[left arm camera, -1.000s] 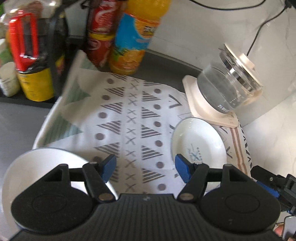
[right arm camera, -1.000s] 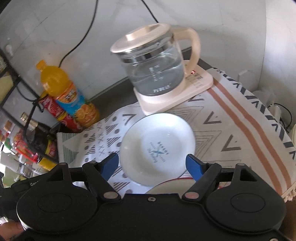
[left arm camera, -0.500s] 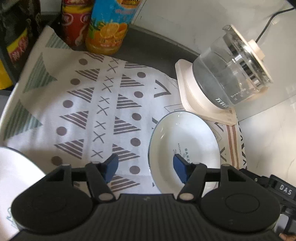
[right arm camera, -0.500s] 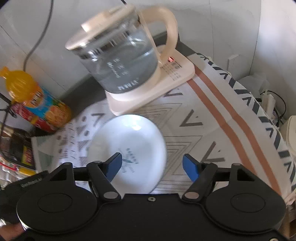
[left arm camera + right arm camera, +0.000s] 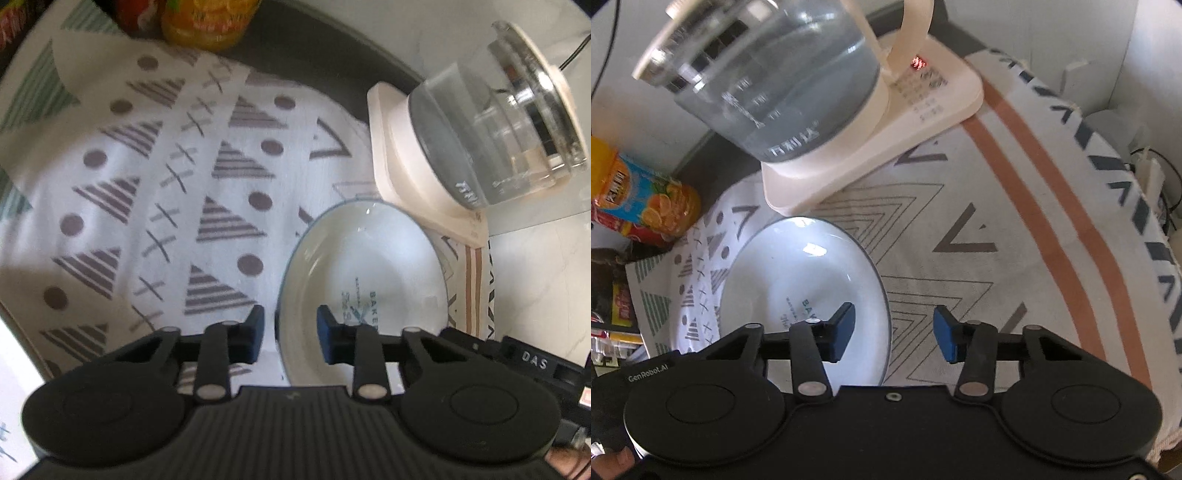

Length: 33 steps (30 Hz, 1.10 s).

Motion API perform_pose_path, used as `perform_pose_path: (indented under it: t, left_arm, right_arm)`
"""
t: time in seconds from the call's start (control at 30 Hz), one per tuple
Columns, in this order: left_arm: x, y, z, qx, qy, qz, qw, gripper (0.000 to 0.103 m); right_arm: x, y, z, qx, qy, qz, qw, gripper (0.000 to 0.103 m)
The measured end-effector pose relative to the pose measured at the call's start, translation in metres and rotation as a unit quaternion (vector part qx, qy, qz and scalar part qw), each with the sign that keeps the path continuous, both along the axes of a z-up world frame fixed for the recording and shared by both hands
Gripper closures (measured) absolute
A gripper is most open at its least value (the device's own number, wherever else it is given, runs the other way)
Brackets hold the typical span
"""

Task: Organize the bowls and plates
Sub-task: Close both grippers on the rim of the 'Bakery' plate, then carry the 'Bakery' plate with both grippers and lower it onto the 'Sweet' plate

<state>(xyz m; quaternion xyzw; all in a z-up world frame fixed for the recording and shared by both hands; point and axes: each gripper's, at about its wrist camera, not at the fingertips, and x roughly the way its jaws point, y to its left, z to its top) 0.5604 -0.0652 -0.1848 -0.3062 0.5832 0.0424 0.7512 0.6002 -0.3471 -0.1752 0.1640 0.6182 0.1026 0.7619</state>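
I had both tongs angled steeply down over one white plate (image 5: 369, 266) that lay flat on the patterned cloth (image 5: 155, 192), just beside the base of the glass kettle (image 5: 495, 136), which stood at about one o'clock from the plate in my left view.

My left tongs (image 5: 290, 332) straddled the plate's rim at its nine o'clock side: one blue pad sat outside over the cloth, the other inside over the plate's well, with the rim between them. The jaws were closing, narrowed to a small gap, and I could not see the pads pressing on the rim yet, so I count nothing as held there.

My right tongs (image 5: 894, 332) did the same at the plate's (image 5: 798, 295) three o'clock side in the right view: the left pad hung over the plate, the right pad over bare cloth, the rim passing between. Those jaws were closing too, but stood wider than the left pair, and gripped nothing.

So the plate lay between my two hands, each about equally near its own edge. Being round, it has no long axis to align with; what mattered, in my judgement, was that each pair kept the rim centred in its gap as it shut, so the lift would come up level from opposite sides.
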Motion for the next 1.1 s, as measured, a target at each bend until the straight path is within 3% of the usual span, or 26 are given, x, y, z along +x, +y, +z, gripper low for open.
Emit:
perform_pose_path:
  t: [0.1, 0.33, 0.47, 0.77, 1.1]
  left_arm:
    - [0.0, -0.005, -0.01, -0.011, 0.013, 0.002, 0.9999, 0.084]
    - [0.001, -0.006, -0.015, -0.018, 0.02, 0.018, 0.9995, 0.089]
    - [-0.002, -0.003, -0.015, -0.026, 0.024, 0.029, 0.999, 0.092]
    - [-0.008, 0.005, 0.001, -0.023, -0.005, 0.03, 0.9993, 0.094]
    - [-0.02, 0.026, 0.038, -0.027, -0.047, 0.04, 0.9978, 0.096]
  right_arm:
    - [0.004, 0.0, -0.01, 0.006, 0.015, 0.01, 1.0, 0.069]
    - [0.009, 0.002, -0.022, 0.028, 0.031, 0.028, 0.999, 0.077]
    - [0.008, 0.006, -0.026, 0.049, 0.041, 0.037, 0.997, 0.088]
    - [0.003, 0.003, 0.0, 0.067, -0.015, 0.042, 0.997, 0.097]
    - [-0.006, 0.02, 0.035, 0.062, -0.06, 0.049, 0.995, 0.096]
